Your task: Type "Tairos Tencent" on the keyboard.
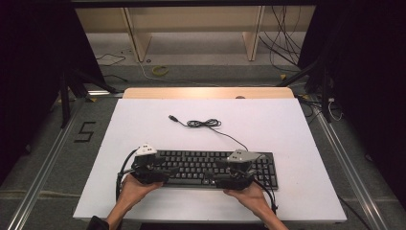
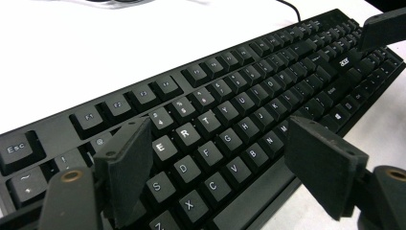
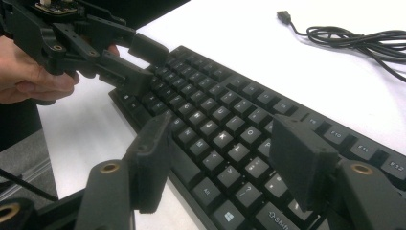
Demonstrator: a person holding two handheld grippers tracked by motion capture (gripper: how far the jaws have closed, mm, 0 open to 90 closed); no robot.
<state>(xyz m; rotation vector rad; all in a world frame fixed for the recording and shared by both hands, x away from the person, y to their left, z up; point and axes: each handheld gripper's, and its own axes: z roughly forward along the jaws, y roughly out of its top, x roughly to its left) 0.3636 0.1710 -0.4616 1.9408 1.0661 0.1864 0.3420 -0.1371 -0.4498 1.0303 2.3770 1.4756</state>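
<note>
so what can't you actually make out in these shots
- Keyboard key legends: too small in the high view.
- Whether the left tongs touch the keys: not settled in the left gripper view.
- Keyboard's near left corner: hidden by the left tongs in the high view.
- Cable plug type: too small.

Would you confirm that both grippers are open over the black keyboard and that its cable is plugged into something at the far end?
Not quite: the cable is not plugged in. The high view shows its USB plug lying loose on the white table. The rest holds: the left gripper and right gripper are both open over the black keyboard.
</note>
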